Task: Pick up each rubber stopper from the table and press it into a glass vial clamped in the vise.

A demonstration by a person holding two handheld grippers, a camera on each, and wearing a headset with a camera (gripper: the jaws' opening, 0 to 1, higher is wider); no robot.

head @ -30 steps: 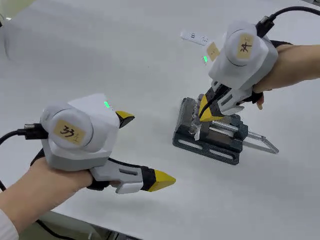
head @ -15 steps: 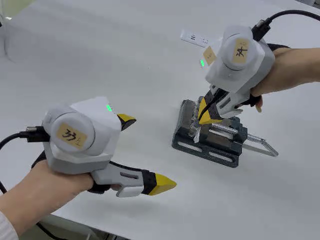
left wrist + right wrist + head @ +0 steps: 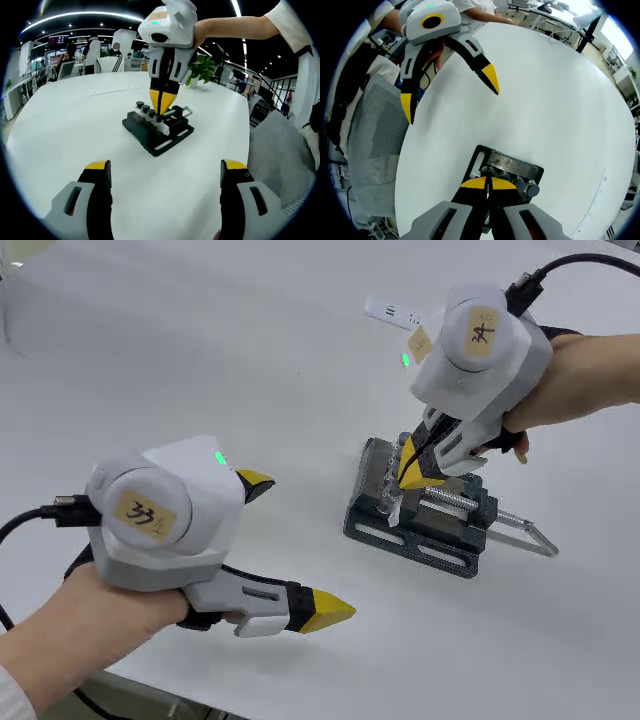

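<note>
A black vise (image 3: 420, 525) stands on the white table (image 3: 250, 360) and clamps a row of small glass vials (image 3: 392, 502). In the left gripper view, dark rubber stoppers (image 3: 145, 108) sit in the vials. My right gripper (image 3: 414, 474) is shut, its yellow tips pointing down onto the vial row; in its own view the tips (image 3: 489, 184) meet over the vise (image 3: 507, 167), beside stoppered vials (image 3: 526, 187). No stopper shows between them. My left gripper (image 3: 290, 545) hovers open and empty to the left of the vise (image 3: 157, 132).
A white power strip (image 3: 390, 312) lies on the table beyond the vise. The vise's metal handle bar (image 3: 520, 530) sticks out to the right. A grey mesh chair (image 3: 285, 160) stands past the table edge, and people sit in the background.
The right gripper has edged slightly left over the vise and stays shut. The left gripper has barely drifted and stays open.
</note>
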